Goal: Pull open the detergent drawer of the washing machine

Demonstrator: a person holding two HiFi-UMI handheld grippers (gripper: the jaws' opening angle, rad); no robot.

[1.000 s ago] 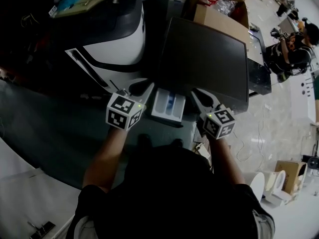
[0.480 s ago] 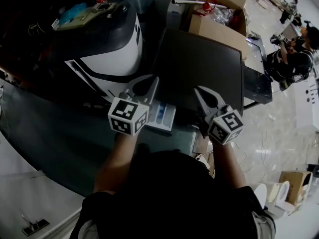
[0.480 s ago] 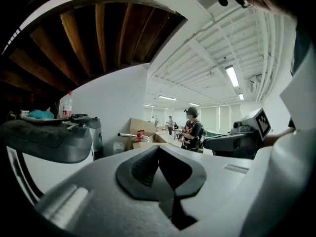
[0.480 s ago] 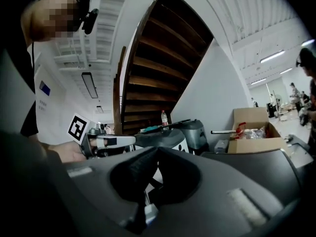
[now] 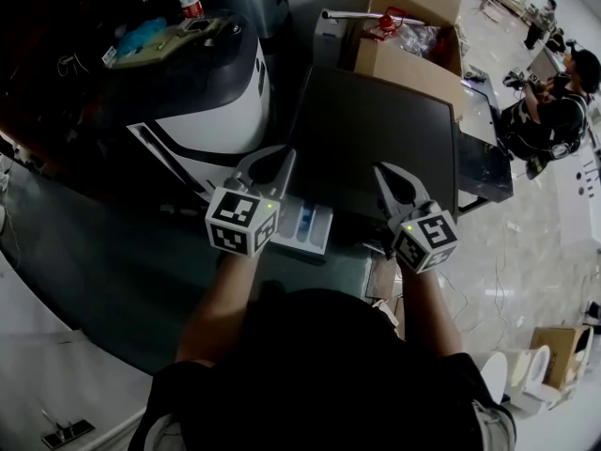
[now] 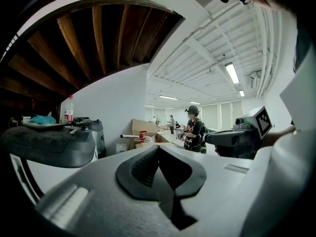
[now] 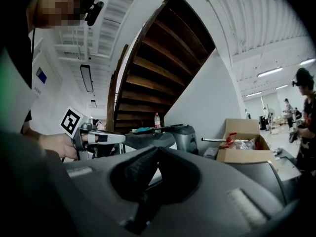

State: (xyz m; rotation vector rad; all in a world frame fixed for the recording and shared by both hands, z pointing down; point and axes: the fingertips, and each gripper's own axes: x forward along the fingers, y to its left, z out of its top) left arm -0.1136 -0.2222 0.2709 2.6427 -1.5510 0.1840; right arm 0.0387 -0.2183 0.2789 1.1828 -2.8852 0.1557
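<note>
- Left tongs [image 5: 272,163] – jaws together, nothing between them. The left gripper view shows the tips [image 6: 159,154] pointing out across the room, not at the machine.
- Right tongs [image 5: 390,178] – also closed and empty. The right gripper view shows the tips [image 7: 157,153] pointing out level over the washer top.
- Drawer [image 5: 308,225] – sits lower down between the two tongs, just right of the left pair and well left of the right pair. It appears to stand out from the washer [image 5: 376,120] front, with its white tray and a blue insert showing, so the pull looks largely done.
- Handling, as I judge it: it is a light, stiff plastic tray on a slide. It is smooth, so closed tips could slip off it. It may stick, then come free with a jerk.
- Best hold: the front lip on the near edge, pinched at mid-width and drawn straight out, since a pull at one corner could jam it.
- Beyond the left tongs stands a white-and-black machine [image 5: 221,92].
- Beyond the right tongs, past the washer, stands a box [image 5: 413,54].
</note>
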